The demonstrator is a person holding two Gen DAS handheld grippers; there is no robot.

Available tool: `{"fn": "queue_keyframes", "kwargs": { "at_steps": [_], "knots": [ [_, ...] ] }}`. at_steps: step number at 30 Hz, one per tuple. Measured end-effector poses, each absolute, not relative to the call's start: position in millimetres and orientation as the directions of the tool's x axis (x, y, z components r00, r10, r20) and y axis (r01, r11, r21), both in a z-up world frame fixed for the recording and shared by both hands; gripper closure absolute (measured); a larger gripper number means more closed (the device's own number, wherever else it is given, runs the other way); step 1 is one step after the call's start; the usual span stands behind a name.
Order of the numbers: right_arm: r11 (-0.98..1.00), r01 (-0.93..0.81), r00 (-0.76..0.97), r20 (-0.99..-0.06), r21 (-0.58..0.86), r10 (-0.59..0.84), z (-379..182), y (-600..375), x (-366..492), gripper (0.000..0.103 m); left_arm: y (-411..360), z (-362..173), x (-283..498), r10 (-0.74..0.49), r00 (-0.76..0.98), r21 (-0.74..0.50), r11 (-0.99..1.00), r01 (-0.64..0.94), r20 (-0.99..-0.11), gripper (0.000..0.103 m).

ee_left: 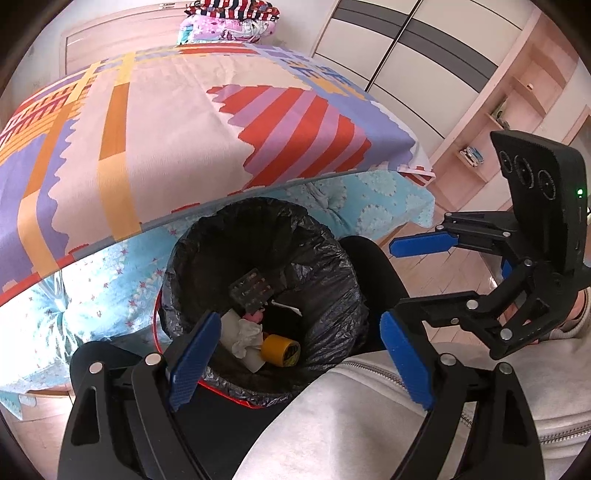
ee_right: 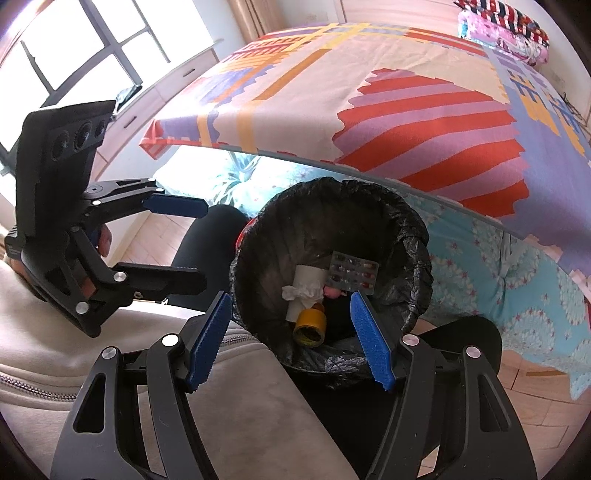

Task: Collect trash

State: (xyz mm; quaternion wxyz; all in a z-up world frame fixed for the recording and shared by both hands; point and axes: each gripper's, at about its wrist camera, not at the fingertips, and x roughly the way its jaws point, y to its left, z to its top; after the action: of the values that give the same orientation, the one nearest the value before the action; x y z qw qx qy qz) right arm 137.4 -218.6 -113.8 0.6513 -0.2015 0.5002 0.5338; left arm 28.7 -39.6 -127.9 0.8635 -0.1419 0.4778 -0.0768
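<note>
So both of my hand-held grippers are parked over the bin and neither has anything in it. My left hand-held gripper (ee_left: 299, 360) has its blue pads (ee_left: 194, 360) spread wide apart, empty gap between them. My right hand-held gripper (ee_right: 291, 338) is also apart, a bit narrower, nothing between its pads (ee_right: 210, 339) either. Each one shows up off to the side in the other's camera, jaws apart there too.

Right below them is the trash bin (ee_left: 332, 280), red with a crinkly black bag lining it, wedged between my knees in black trousers (ee_right: 210, 236). Trash sitting at the bottom: a yellow tape roll (ee_left: 279, 349), a crumpled white tissue (ee_left: 245, 334) lying on a cardboard tube (ee_right: 303, 280), a blister pack of pills (ee_right: 352, 273) leaning against the bag wall, and something small and pink (ee_right: 332, 292) I can't make out.

My light grey zip jacket (ee_left: 351, 424) fills the near edge. Beyond the bin is the bed (ee_left: 184, 129) with a colourful striped cover, blue floral sheet hanging down its side, folded blankets (ee_left: 229, 22) at the far end. Wardrobe (ee_left: 424, 48) beyond the bed in the left view, window (ee_right: 74, 48) in the right view.
</note>
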Motion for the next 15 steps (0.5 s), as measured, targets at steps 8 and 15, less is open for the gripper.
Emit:
{"fn": "queue_keyframes", "kwargs": {
  "at_steps": [8, 15],
  "knots": [
    [0.350, -0.897, -0.067, -0.866, 0.270, 0.496, -113.2, -218.5, 137.7, 0.037, -38.1, -127.2, 28.8, -0.259, 0.535, -0.317, 0.948, -0.017, -0.804, 0.018],
    [0.352, -0.894, -0.072, -0.865, 0.276, 0.497, -113.1, -218.4, 138.4, 0.037, -37.5, -126.3, 29.5, -0.263, 0.534, -0.321, 0.947, -0.016, -0.803, 0.018]
  ]
}}
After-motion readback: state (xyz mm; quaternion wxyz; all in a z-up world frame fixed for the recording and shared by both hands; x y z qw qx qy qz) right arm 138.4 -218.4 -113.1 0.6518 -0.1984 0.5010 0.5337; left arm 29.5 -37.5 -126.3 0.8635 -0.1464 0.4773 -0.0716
